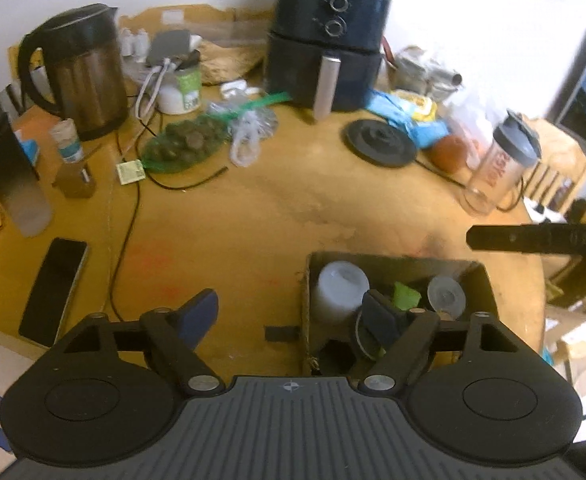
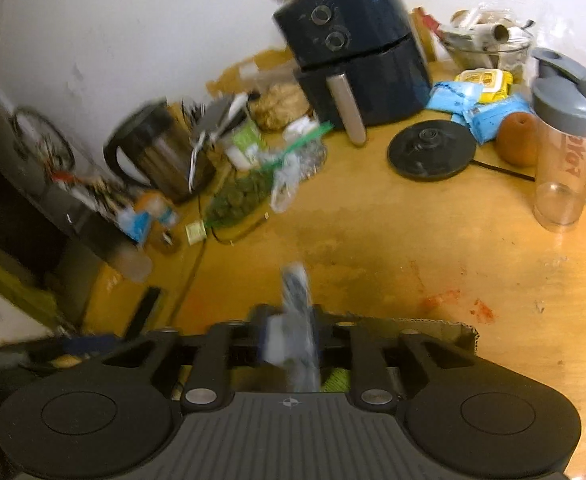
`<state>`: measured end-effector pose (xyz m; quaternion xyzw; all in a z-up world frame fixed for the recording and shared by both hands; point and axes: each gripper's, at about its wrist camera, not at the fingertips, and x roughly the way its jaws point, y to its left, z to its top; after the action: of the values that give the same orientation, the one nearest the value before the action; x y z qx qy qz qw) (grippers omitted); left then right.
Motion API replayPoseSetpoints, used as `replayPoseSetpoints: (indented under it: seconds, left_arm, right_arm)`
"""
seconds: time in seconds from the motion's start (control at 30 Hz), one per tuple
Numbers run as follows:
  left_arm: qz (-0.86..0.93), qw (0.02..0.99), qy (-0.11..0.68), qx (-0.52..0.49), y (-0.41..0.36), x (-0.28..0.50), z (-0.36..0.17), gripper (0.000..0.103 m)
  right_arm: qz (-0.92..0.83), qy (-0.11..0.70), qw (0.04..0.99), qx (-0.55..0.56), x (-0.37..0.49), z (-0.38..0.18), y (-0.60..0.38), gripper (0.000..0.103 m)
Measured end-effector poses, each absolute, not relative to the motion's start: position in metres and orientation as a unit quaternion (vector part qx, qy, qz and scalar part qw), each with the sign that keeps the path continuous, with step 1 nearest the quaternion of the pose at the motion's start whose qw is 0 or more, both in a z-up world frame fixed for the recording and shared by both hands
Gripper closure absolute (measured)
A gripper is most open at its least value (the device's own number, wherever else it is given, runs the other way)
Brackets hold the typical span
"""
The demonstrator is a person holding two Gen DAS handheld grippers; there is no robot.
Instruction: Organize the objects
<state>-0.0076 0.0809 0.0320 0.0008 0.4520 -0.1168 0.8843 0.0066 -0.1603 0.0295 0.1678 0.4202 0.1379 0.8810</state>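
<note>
Left wrist view: the cardboard box (image 1: 393,264) sits on the counter (image 1: 273,208) just ahead and right of the left gripper (image 1: 289,312), whose jaws stand apart and empty, the right finger overlapping the box's white cup (image 1: 341,288), green item (image 1: 405,294) and clear lid (image 1: 447,294). From the right wrist, the right gripper (image 2: 289,340) hangs over the box's far edge (image 2: 433,326), jaws parted (heavy blur) around a blue-white packet (image 2: 299,320); whether the pads touch it I cannot tell. Farther ahead stand an air fryer (image 1: 329,44) and kettle (image 1: 81,68).

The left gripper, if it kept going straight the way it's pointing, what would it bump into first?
Probably the bare wooden table just left of the cardboard box. The left gripper is open and empty, its right finger over the box. Depth is hard to judge.
</note>
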Motion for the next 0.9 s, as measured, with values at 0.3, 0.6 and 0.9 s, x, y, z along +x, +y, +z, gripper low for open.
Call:
replayPoseSetpoints:
  seconds: [0.3,0.6,0.9]
  left_arm:
    - [-0.098,0.892,0.440,0.005,0.076,-0.006,0.034,0.005]
    - [-0.117,0.898,0.419,0.065,0.042,0.004,0.037,0.000]
    - [-0.130,0.879,0.444,0.118,0.016,0.024,0.037,0.000]
  right_arm:
    - [0.106,0.410,0.905,0.043,0.008,0.037,-0.153,0.000]
    - [0.042,0.434,0.899,-0.051,0.005,0.031,-0.156,0.000]
    - [0.005,0.487,0.872,-0.042,0.007,0.026,-0.169,0.000]
